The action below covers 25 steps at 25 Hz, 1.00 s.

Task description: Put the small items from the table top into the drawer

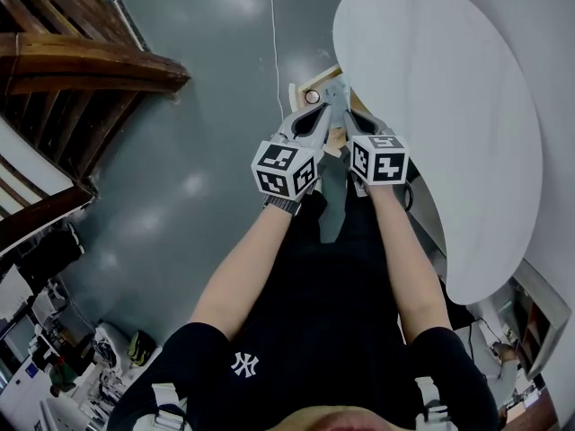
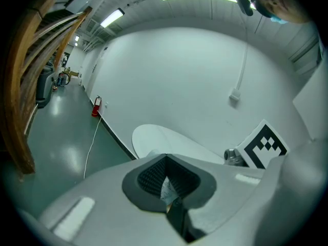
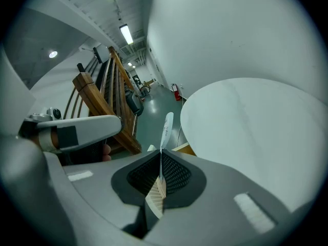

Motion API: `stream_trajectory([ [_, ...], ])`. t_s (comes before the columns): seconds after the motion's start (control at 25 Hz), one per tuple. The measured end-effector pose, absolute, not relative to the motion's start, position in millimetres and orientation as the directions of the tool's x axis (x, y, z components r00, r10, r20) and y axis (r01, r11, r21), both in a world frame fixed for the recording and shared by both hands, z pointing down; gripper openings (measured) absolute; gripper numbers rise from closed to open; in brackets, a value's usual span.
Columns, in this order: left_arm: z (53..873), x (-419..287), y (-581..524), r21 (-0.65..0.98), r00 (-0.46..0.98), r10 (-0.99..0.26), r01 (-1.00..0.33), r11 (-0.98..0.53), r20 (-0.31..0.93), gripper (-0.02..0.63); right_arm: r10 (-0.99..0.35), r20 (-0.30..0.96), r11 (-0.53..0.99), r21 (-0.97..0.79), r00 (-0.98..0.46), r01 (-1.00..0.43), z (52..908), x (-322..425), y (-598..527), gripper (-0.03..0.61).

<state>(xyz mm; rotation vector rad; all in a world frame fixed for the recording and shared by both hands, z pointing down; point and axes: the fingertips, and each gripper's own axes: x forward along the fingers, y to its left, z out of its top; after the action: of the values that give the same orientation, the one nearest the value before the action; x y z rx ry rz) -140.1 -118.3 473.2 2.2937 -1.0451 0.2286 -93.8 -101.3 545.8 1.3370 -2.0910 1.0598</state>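
My two grippers are held close together at the near edge of the white oval table point(image 1: 449, 106), tips almost meeting. The right gripper point(image 1: 347, 108) is shut on a thin flat white packet point(image 3: 165, 129), seen edge-on and sticking up out of its jaws. The left gripper point(image 1: 321, 108) is shut on a small white printed scrap point(image 2: 167, 189) that sits in the notch between its pads. Below the tips lies a light wooden open drawer point(image 1: 310, 83) with a small round thing point(image 1: 312, 96) in it. In the right gripper view the left gripper point(image 3: 77, 129) stands apart from the packet.
A brown wooden stair rail point(image 1: 81, 65) runs along the left. A white cable point(image 1: 274, 34) trails over the grey-green floor point(image 1: 198, 151). A red fire extinguisher point(image 2: 96, 106) stands by the far white wall. The right gripper's marker cube point(image 2: 264, 145) is close beside the left gripper.
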Motion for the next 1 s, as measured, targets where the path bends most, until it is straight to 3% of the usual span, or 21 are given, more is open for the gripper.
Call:
stream_trajectory([
  [0.84, 548, -156, -114, 0.457, 0.669, -0.612, -0.74, -0.494, 0.422, 0.0, -0.462, 0.741, 0.257, -0.414, -0.487, -0.873, 661, -116, -93, 0.035],
  [1.0, 559, -156, -120, 0.454, 0.665, -0.612, -0.744, -0.49, 0.429, 0.0, -0.422, 0.761, 0.28, -0.408, -0.493, -0.869, 682, -118, -94, 0.066],
])
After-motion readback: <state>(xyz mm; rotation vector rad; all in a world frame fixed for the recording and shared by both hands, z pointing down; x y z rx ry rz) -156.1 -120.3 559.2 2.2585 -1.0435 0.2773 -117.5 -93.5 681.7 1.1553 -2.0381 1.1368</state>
